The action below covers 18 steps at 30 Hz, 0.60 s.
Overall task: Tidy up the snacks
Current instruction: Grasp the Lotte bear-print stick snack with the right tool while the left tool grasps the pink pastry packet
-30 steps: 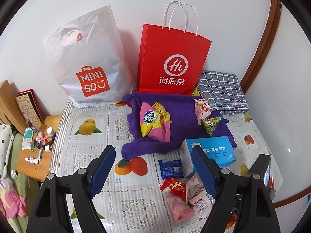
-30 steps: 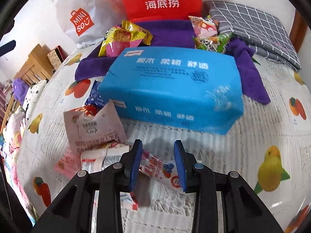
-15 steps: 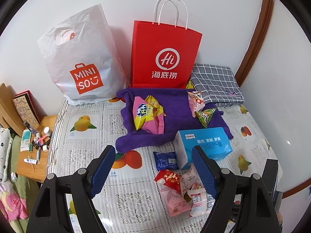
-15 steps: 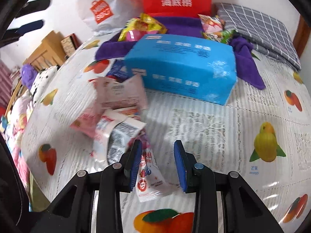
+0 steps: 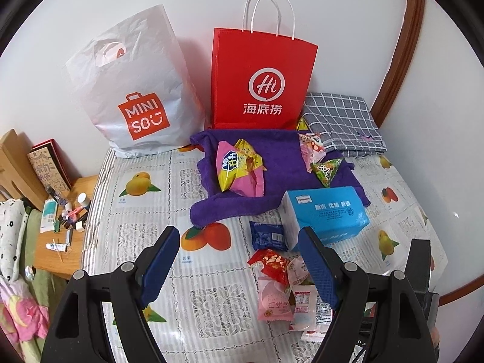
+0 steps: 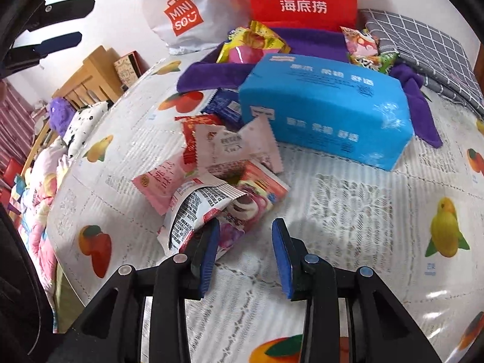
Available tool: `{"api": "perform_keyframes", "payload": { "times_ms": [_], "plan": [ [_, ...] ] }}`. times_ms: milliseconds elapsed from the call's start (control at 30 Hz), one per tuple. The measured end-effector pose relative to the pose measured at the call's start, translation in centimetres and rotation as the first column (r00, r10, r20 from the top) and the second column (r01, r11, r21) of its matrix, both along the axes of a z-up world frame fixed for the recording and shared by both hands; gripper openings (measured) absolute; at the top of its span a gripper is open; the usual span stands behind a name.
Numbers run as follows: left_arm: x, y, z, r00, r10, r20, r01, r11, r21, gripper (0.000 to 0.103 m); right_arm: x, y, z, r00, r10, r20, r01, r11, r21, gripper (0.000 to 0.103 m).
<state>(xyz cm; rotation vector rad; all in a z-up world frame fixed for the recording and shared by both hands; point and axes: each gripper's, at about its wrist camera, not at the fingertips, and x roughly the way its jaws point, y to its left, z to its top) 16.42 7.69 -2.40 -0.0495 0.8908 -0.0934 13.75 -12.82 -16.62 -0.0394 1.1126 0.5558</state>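
- The right gripper (image 6: 245, 242) hangs low over the snack pile (image 6: 211, 178) on the fruit-print cloth (image 6: 348, 211). Its jaws have just been opening and grasp nothing, though a packet's corner lies against the left finger (image 6: 208, 242).
- A second ago those jaws pinched a small red-and-white packet. That packet now seems to lie loose with the pile, which suggests it was dropped there to gather the sachets in one heap.
- The pile sits just in front of the blue box (image 6: 326, 112). More snacks lie on the purple towel (image 5: 272, 175) behind it.
- The left gripper (image 5: 239, 260) hovers wide open and empty, apparently waiting. Its view has barely changed.
- The red bag (image 5: 263, 81) and white bag (image 5: 136, 90) stand against the wall, likely destinations.
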Motion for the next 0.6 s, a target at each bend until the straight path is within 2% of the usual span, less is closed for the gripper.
{"api": "perform_keyframes", "payload": {
  "times_ms": [233,333,400,433,500,600],
  "plan": [
    [-0.2,-0.5,0.2,1.000,-0.006,0.000,0.006,1.000,0.025,0.079,0.9,1.2,-0.4,1.000,-0.026,-0.015,0.026,0.999,0.039,0.056],
    [-0.4,-0.8,0.2,1.000,-0.010,0.000,0.010,0.999,0.038,0.079,1.2,2.2,-1.5,0.999,-0.033,-0.026,0.033,0.999,-0.009,0.058],
    [-0.4,-0.8,0.1,1.000,-0.011,-0.003,0.011,0.999,0.041,0.079,0.7,2.9,-1.5,0.999,-0.022,0.025,0.023,0.999,-0.049,0.058],
    [-0.4,-0.8,0.0,1.000,-0.010,-0.006,0.010,0.999,0.038,0.079,0.5,3.1,-1.5,0.999,-0.012,0.037,0.014,0.997,-0.071,0.056],
    [-0.3,-0.9,-0.4,1.000,-0.007,-0.013,0.008,1.000,0.028,0.079,0.0,3.3,-1.5,0.997,0.008,0.078,0.003,0.990,-0.139,0.040],
    [-0.1,-1.1,-1.0,1.000,-0.009,-0.027,0.010,1.000,0.025,0.079,-0.1,1.9,-1.5,0.996,-0.005,0.089,0.019,0.987,-0.157,0.025]
  ]
}}
